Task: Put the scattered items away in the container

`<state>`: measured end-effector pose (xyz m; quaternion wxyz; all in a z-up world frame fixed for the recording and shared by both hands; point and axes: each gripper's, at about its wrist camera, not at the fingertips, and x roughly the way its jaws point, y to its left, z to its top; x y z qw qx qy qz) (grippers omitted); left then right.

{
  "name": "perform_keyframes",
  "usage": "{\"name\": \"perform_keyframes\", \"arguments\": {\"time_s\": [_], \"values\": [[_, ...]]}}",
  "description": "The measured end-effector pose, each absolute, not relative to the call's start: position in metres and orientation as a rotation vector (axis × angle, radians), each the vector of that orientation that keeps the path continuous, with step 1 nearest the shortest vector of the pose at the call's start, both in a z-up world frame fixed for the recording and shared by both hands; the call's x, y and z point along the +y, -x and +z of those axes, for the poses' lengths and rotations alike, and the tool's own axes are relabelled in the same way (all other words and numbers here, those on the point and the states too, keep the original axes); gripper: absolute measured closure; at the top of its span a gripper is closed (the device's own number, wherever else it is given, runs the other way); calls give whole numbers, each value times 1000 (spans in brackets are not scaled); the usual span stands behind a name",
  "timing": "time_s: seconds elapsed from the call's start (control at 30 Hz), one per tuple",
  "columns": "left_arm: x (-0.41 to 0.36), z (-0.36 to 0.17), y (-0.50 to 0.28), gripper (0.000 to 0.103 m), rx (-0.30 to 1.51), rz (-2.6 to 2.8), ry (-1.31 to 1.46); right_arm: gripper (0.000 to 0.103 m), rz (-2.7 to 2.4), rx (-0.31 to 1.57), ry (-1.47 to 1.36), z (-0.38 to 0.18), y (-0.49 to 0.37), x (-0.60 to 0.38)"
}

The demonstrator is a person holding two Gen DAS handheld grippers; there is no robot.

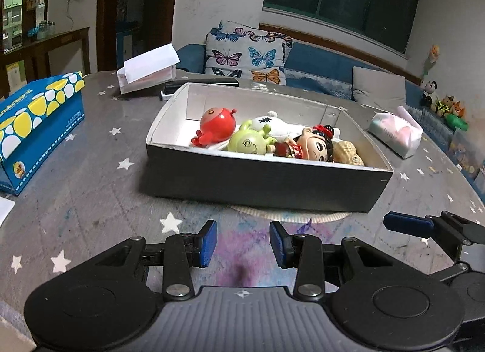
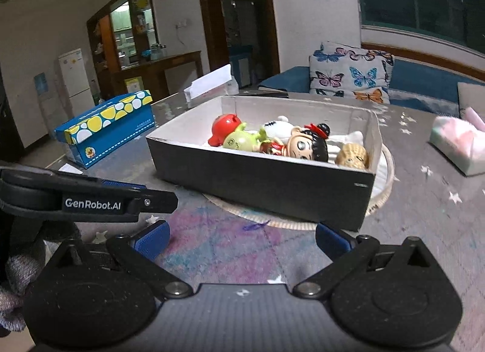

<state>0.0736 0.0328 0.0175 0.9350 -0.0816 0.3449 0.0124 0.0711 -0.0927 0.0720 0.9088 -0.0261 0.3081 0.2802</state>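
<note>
Left tongs (image 1: 243, 241): empty, blue pads parted by a moderate gap, low over the table just in front of the box
Right tongs (image 2: 242, 238): empty, spread wide, near the front wall of the box; in the left wrist view one blue pad of them shows at the right edge
Box (image 1: 266, 184): dark outside, white inside, lid off, on the table with its near right part resting on a round woven mat (image 2: 386, 182)
Red toy (image 1: 215, 129): round, in the left part of the box
Green toy (image 1: 248, 143): touching the red toy, lying in the middle
White plush (image 1: 274, 124): behind the green toy, against the doll
Doll (image 1: 313, 147): big head, black hair with a red bow, lying on its side right of the green toy
Peanut toy (image 2: 353, 155): tan, in the right near corner, touching the doll's head
Table (image 1: 91, 176): grey cloth with white stars
Blue tissue box (image 1: 36, 127): left of the box, well apart
Soft tissue pack (image 1: 395, 132): right of the box, apart from it
White paper box (image 1: 148, 71): behind, at the far edge
Butterfly cushion (image 1: 247, 55): on the blue sofa beyond the table
</note>
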Motion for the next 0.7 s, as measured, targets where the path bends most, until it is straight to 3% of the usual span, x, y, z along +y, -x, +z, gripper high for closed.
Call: {"name": "perform_keyframes", "arguments": {"time_s": [0.7], "values": [[29, 7, -64, 62, 712, 103, 136, 0, 510, 668, 29, 59, -63, -97]]}}
